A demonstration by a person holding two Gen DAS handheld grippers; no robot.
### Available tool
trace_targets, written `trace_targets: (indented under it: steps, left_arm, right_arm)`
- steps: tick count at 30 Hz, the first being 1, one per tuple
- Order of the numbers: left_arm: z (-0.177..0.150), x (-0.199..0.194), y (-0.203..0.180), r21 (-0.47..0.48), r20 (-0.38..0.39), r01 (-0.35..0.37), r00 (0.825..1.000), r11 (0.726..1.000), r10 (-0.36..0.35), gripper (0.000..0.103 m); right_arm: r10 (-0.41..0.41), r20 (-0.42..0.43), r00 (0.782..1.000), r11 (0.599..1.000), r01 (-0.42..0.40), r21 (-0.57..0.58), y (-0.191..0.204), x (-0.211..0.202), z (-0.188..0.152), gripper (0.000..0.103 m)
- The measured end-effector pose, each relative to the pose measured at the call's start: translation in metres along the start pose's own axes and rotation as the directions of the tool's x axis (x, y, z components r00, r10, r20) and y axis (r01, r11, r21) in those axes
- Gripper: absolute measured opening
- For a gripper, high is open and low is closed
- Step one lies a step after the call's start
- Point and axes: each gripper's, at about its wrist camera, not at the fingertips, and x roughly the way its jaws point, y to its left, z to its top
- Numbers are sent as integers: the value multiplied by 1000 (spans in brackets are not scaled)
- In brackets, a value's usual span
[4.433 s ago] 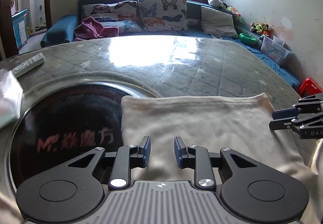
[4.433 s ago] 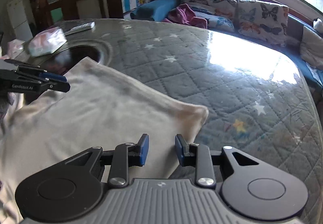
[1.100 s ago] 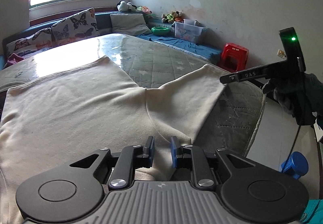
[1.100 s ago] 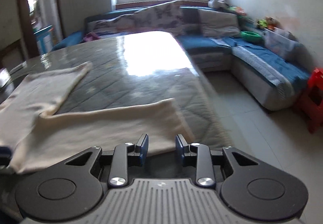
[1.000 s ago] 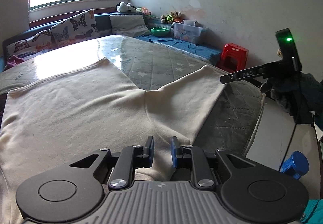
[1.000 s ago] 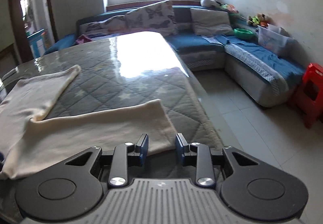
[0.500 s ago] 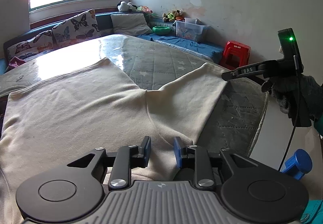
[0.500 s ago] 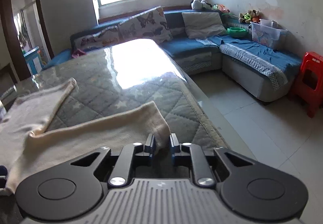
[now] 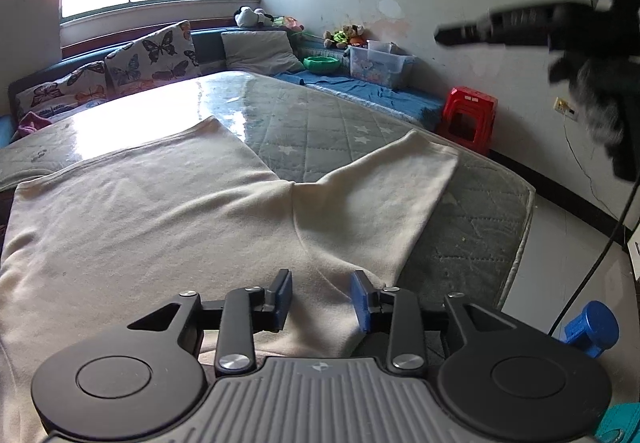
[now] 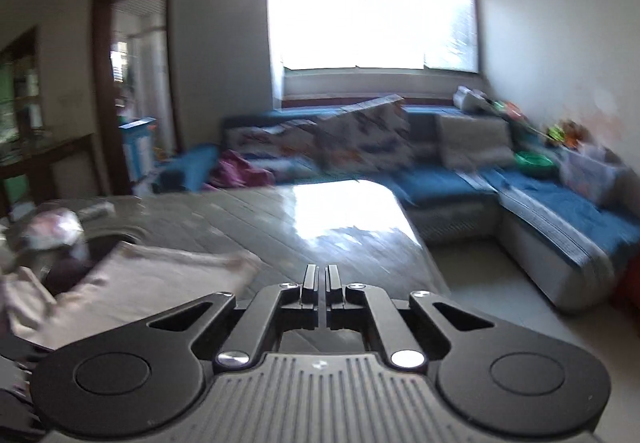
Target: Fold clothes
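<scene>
A cream long-sleeved garment [image 9: 160, 211] lies spread flat on the quilted table [image 9: 328, 123], one sleeve [image 9: 400, 179] stretched toward the table's right edge. My left gripper [image 9: 320, 295] hovers open just over the garment's near edge, with cloth showing between its blue pads but not pinched. In the left wrist view my right gripper [image 9: 444, 33] is blurred and high in the air at the upper right, well clear of the sleeve. In its own blurred view the right gripper [image 10: 320, 277] is shut with nothing between its fingers, and the garment [image 10: 152, 283] lies low on the left.
A blue corner sofa [image 9: 360, 87] with butterfly cushions [image 9: 152, 55] runs behind the table. A red stool [image 9: 468, 115] stands by the wall. A blue object [image 9: 592, 327] sits low on the right. A crumpled bag [image 10: 52, 231] rests at the table's far left.
My right gripper closed fully and swung up and away from the sleeve end, which stayed flat on the table. My left gripper's jaws opened wider over the near edge.
</scene>
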Motion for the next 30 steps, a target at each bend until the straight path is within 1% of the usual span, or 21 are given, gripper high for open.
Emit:
trace_targets:
  steps: [2,4,5,8,10,11,12,14,16,23,24,25,26,28,30]
  left_arm:
    - [0,-4,2,-9,9,-6,1000,1000,7,37]
    - [1,-9,4,-10,25,-13,1000,1000,13,41]
    - [2,-11,5,-10,30,-15,999,1000,16,42]
    - [3,-16,8,-8,40,-17,999,1000,17,44]
    - [3,-15,8,-6,39,-15,999,1000,15,44]
    - [3,-14,7,-6,38,-14,999,1000,14,44]
    - [3,-13,7,-6,36,-13,999,1000,14,44]
    - [3,-11,6,-5,32,-11,999,1000,12,44]
    - [4,-9,4,-3,28,-10,1000,1000,10,44]
    - [5,-2,1,6,9,-18,1000,1000,18,44]
    - [5,-1,0,8,8,-18,1000,1000,18,44]
    - [5,0,-1,13,6,-18,1000,1000,18,44]
    - [5,1,-2,17,5,-18,1000,1000,18,44]
    - [5,1,-4,20,6,-18,1000,1000,18,44]
    - [6,1,-5,21,10,-17,1000,1000,17,44]
  right_arm:
    - [-24,-24,999,1000,24,4,0,8,-2,3]
    - [-47,-47,998,999,47,8,0,17,-5,8]
    - [-59,-59,997,998,59,10,0,21,-6,9]
    - [-112,-133,985,993,116,25,-14,33,-29,13]
    - [-139,-171,975,988,148,45,-24,39,-41,24]
    - [-152,-190,970,985,165,55,-30,41,-48,26]
    - [-155,-194,969,983,170,63,-32,42,-52,29]
    - [-161,-202,966,981,180,78,-37,43,-60,30]
    - [-167,-210,963,977,190,93,-42,44,-67,35]
    - [-186,-238,953,963,225,146,-60,48,-95,35]
    - [-189,-242,952,961,230,154,-63,49,-99,29]
    - [-191,-246,950,959,235,161,-66,49,-102,18]
    - [-183,-237,954,959,226,168,-65,46,-100,13]
    - [-167,-218,962,961,208,183,-65,41,-94,10]
    - [-151,-199,968,962,190,198,-65,35,-88,9]
